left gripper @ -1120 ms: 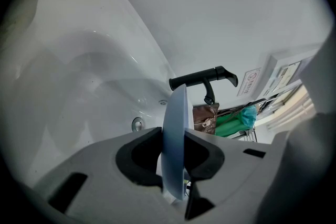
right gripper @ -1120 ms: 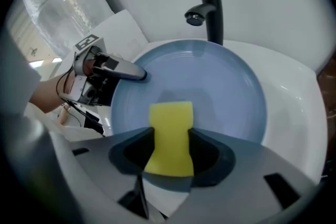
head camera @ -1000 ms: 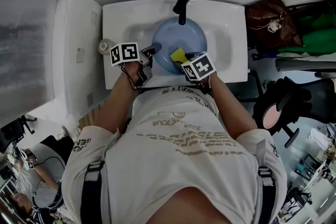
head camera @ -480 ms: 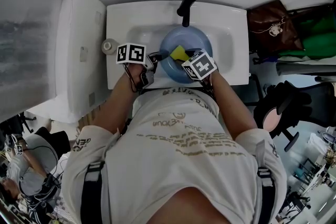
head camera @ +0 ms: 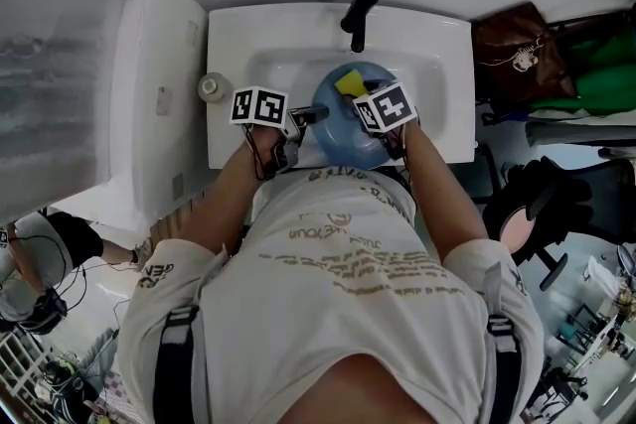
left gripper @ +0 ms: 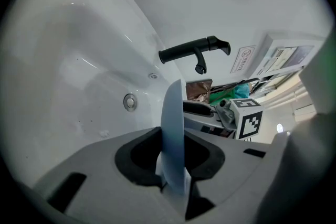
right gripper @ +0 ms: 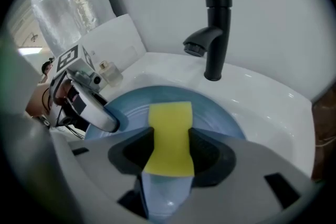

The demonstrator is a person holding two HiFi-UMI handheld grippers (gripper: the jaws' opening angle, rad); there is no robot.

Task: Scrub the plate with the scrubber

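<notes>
A light blue plate (head camera: 360, 136) lies tilted in the white sink (head camera: 447, 65), below the black tap (head camera: 360, 13). My left gripper (head camera: 304, 118) is shut on the plate's left rim; in the left gripper view that rim (left gripper: 172, 128) stands edge-on between the jaws of my left gripper (left gripper: 173, 165). My right gripper (head camera: 360, 100) is shut on a yellow scrubber (head camera: 350, 81), which rests on the plate's far part near the tap. In the right gripper view the scrubber (right gripper: 169, 136) sticks out between the jaws over the plate (right gripper: 223, 118), with the left gripper (right gripper: 93, 108) at the plate's left edge.
A small bottle (head camera: 211, 86) stands on the sink's left corner. A brown bag (head camera: 517, 43) and green things sit to the right of the sink. A white block (head camera: 149, 84) adjoins the sink on the left. The basin's drain fitting (left gripper: 129, 102) shows left of the plate.
The scrubber has moved from the plate's middle up to its far part near the tap. The plate, with the left gripper on it, has shifted toward the sink's near edge.
</notes>
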